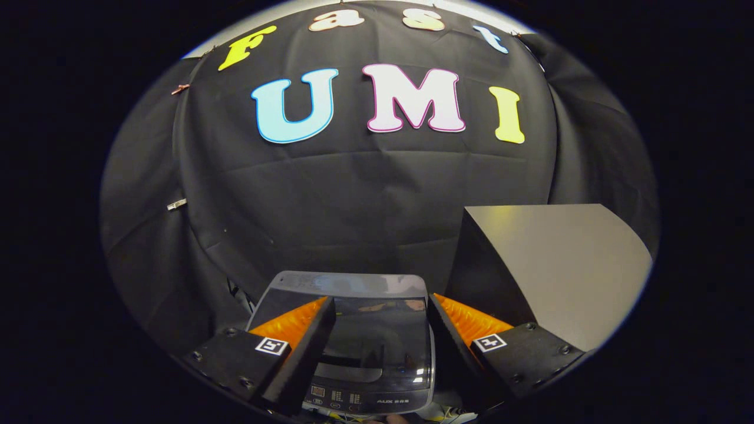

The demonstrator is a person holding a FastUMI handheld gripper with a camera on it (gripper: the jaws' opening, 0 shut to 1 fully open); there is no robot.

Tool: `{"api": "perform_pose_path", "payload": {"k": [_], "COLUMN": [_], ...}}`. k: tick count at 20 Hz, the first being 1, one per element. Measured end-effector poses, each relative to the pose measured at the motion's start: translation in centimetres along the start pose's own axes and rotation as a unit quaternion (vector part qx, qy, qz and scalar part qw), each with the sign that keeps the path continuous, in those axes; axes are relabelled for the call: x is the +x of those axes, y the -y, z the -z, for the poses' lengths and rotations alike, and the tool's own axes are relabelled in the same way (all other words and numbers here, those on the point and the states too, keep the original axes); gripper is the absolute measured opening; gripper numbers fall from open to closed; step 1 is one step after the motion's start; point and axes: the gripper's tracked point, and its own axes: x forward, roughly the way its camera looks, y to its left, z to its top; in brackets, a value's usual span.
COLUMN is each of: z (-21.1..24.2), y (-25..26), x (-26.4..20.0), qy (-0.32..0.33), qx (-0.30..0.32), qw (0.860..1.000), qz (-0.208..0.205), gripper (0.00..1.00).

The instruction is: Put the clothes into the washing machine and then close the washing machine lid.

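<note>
Between the spread fingers of your hand-held gripper (pixel 382 306) sits the washing machine (pixel 371 347), its dark glossy lid (pixel 377 335) down flat. Your fingers hold nothing. A grey box (pixel 559 265) stands just beside the machine.

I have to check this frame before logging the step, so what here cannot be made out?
- Small grey top-loading washing machine, gripper view: its dark glossy lid lies shut, hiding whether clothes are inside.
- Control panel: markings too small to make out.
- Machine's sides: covered by the open gripper fingers flanking it.
- Grey box beside the machine: its lower part is cut off behind one finger.
</note>
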Motion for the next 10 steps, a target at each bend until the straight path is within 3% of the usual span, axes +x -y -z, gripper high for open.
{"api": "perform_pose_path", "payload": {"k": [5,10], "z": [-2.0,-6.9], "y": [-0.7,-0.7], "x": [-3.4,-9.5], "qy": [0.034,0.131], "qx": [-0.006,-0.028], "qw": [0.999,0.990], "qz": [-0.027,-0.052], "gripper": [0.98,0.98]}}
